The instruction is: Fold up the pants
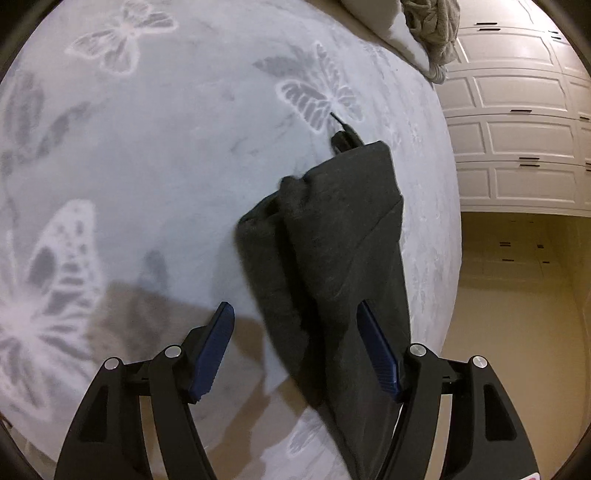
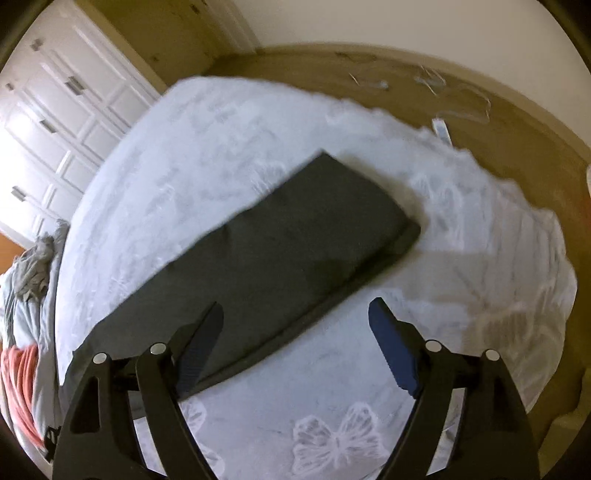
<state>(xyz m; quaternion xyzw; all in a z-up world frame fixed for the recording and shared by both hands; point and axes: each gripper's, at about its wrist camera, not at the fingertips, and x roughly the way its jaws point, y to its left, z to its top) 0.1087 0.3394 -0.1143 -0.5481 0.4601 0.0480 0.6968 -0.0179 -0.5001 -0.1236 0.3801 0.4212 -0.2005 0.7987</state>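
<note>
Dark grey pants (image 1: pixel 332 243) lie folded lengthwise on a pale bedspread with a butterfly print (image 1: pixel 147 166). In the left wrist view the waist end with its drawstring (image 1: pixel 341 127) points away, and the cloth is bunched near the middle. My left gripper (image 1: pixel 295 314) is open above the near part of the pants, holding nothing. In the right wrist view the pants (image 2: pixel 280 251) lie as a long flat strip. My right gripper (image 2: pixel 295 314) is open over their near edge, holding nothing.
White panelled wardrobe doors (image 1: pixel 517 122) stand beside the bed. Pillows and a knitted throw (image 1: pixel 428 33) lie at the bed's head. An orange cable (image 2: pixel 20 387) and bundled cloth lie at the left in the right wrist view. Clear hangers (image 2: pixel 458 96) lie on the tan floor.
</note>
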